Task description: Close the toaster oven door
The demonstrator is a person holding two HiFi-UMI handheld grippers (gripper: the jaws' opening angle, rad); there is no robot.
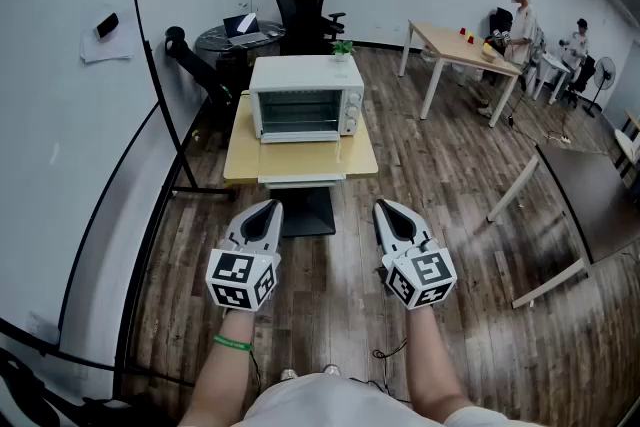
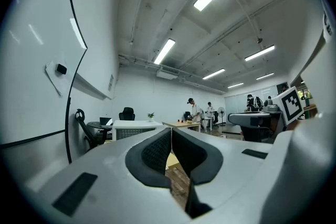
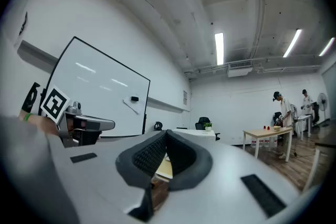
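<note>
A wooden floor spreads under both grippers. A big whiteboard on a black frame stands off to the outer side of the left gripper. Out beyond the right gripper, a dark table sits on its outer side. A longer pale table stands further ahead, with two people beside it.

Straight ahead of the two grippers, and well apart from them, is a small light-wood table. The white toaster oven sits on it, lined up with the gap between the two grippers. Its front faces them, and the rack shows in the window. From this distance it cannot be told whether the door is fully shut. Behind the oven stand a black office chair and a round dark table with a laptop on it. A small green plant shows just past the oven's far right corner.

Both grippers are held low and side by side, pointing toward the oven, each with its marker cube nearest the person. The left gripper's jaws are pressed together at the tips with nothing between them. The right gripper's jaws are likewise closed tip to tip and empty. A green band circles the left wrist.
</note>
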